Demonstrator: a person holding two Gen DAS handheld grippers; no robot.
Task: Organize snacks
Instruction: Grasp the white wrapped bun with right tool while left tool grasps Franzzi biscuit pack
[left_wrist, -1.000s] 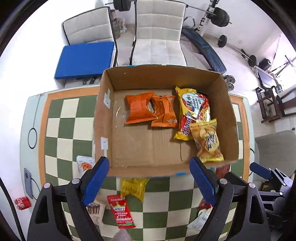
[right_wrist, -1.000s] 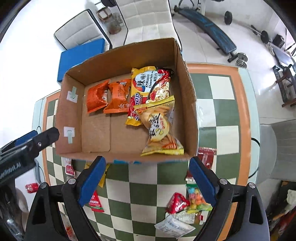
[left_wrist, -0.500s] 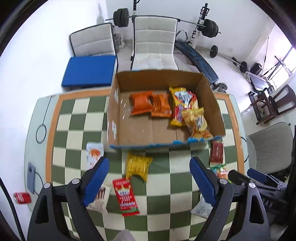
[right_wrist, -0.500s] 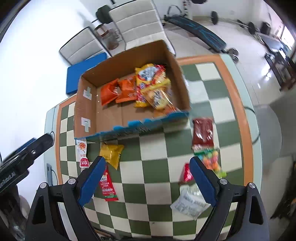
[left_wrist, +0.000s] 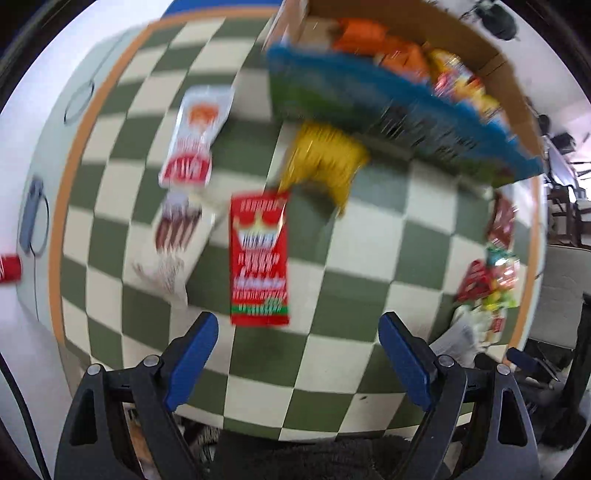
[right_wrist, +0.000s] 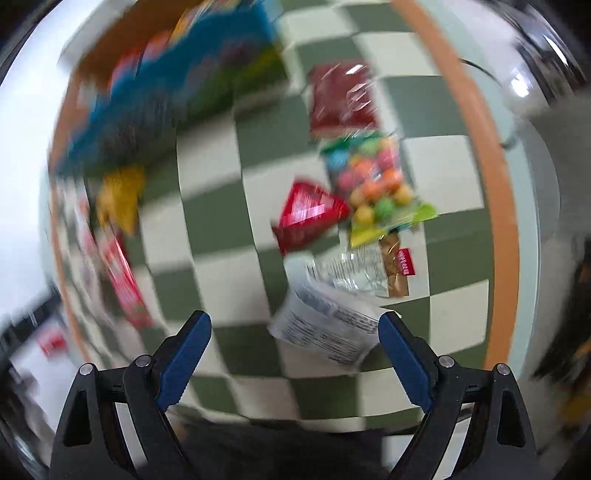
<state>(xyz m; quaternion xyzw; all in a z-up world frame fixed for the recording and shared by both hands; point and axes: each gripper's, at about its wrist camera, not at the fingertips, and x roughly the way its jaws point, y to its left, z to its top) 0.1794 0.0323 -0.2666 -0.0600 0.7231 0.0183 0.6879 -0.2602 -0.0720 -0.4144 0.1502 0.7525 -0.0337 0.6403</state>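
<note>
Currently, left gripper (left_wrist: 297, 354): held wide, nothing gripped, above red packet (left_wrist: 258, 258).
Right gripper (right_wrist: 293, 354): spread wide, empty, over white pouch (right_wrist: 325, 325).
Cardboard box (left_wrist: 495, 66): snacks contained.

Motion blur leaves no wording legible. The flat red foil packet (left_wrist: 258, 258) on the green-and-cream checkered desk (left_wrist: 332, 362) bears a crown emblem above smeared white lettering. The white plastic pouch (right_wrist: 325, 325) shows fine black print, too blurred to read.
</note>
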